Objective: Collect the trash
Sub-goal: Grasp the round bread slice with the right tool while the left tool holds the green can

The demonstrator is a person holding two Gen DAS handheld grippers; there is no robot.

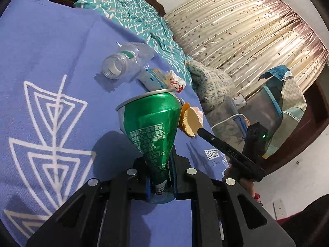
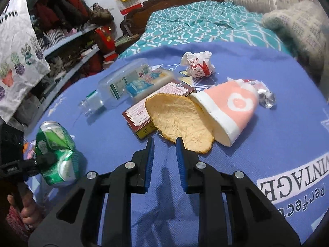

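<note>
A crushed green can stands up between the jaws of my left gripper, which is shut on its squeezed lower end. The same can shows at the left of the right wrist view. My right gripper hovers over the blue blanket with a gap and nothing between its blue pads. Its right fingertip meets the near edge of a yellow fruit peel. The peel leans on a pink and white paper cup lying on its side.
More litter lies beyond: a clear plastic bottle, a red-brown carton, a blue and yellow packet, a crumpled white and red wrapper and a foil scrap. Shelves stand left, a teal quilt behind.
</note>
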